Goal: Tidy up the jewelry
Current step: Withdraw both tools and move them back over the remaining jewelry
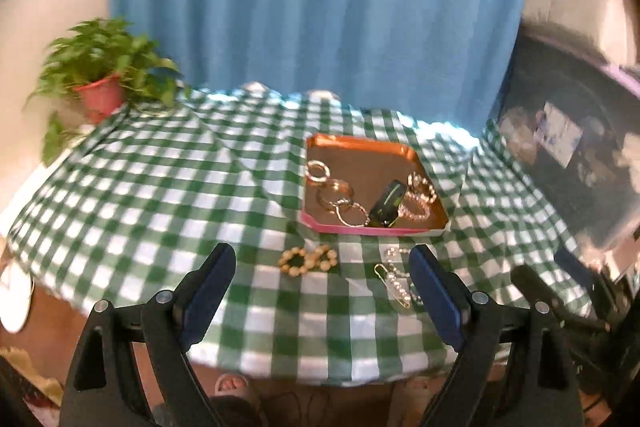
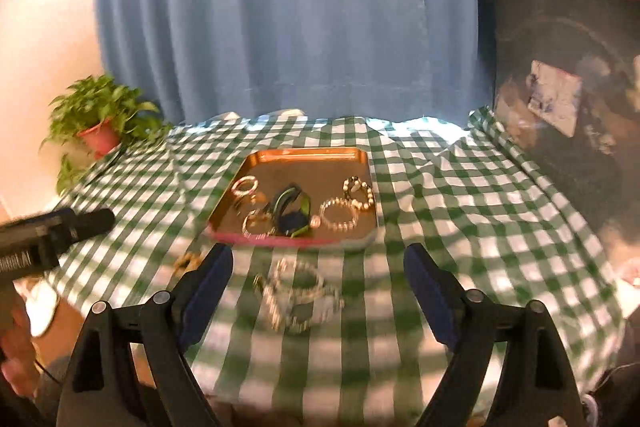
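**Operator:** Report claw status and item locations, referenced to the tray.

**Me:** My left claw [image 1: 322, 267] is spread wide with nothing between its pads. My right claw [image 2: 318, 267] is likewise spread and empty. Both hang above the near edge of the counter [image 1: 160, 187], short of the tray [image 2: 304, 157]. The tray holds several rings and bracelets plus a dark band with green trim [image 2: 290, 213]. Three pieces lie outside it, on the checked cloth just in front of its near rim: a gold beaded bracelet [image 1: 307, 259] to the near-left, a pearl hair clip [image 1: 394, 281] to the near-right, and a blurred cluster of silver bangles [image 2: 300, 297] directly before the rim.

**Operator:** Which step is in hand?

**Me:** In my judgement, the interval between placements: both claws are free, and loose pieces remain outside the tray. The next move calls for lowering one claw over a single piece, pads straddling it, then closing gently; the bangles are thin and may slip.

**Operator:** Any legible markings?

**Me:** None on the jewelry. The left claw's body, seen from the right wrist, carries white lettering, too blurred to read.
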Motion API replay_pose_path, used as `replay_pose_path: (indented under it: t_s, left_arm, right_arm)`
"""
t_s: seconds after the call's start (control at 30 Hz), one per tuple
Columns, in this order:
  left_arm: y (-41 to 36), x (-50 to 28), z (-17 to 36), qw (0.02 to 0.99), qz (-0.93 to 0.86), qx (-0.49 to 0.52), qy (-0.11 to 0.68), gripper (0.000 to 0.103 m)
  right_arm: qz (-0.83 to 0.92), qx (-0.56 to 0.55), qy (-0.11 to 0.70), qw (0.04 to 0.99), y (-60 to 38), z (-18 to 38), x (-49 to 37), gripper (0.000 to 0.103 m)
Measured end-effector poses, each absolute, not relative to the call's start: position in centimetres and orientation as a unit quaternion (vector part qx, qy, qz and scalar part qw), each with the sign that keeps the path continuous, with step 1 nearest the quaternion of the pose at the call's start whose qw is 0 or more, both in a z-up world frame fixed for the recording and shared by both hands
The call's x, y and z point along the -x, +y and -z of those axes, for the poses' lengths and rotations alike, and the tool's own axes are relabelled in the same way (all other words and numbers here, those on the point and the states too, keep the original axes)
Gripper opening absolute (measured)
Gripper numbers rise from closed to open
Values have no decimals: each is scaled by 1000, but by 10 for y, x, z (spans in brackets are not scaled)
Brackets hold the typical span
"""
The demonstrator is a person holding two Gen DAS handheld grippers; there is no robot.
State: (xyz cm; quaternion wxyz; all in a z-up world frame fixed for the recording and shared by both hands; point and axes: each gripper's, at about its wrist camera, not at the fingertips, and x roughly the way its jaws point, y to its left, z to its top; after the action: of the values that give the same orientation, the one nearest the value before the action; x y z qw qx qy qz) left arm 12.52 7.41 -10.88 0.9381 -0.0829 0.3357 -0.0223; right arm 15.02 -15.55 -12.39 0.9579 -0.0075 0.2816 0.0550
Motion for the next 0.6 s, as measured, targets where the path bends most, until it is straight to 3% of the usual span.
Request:
replay_pose_path:
  t_s: [0.27, 0.6]
  left_arm:
    - [66, -48, 86, 947, 45, 86, 308, 88]
    - [41, -34, 103, 939, 77, 35, 333, 88]
  right_arm:
    - [-55, -21, 248, 967, -151, 86, -62, 84]
    - [-57, -7, 219, 974, -147, 80, -24, 80]
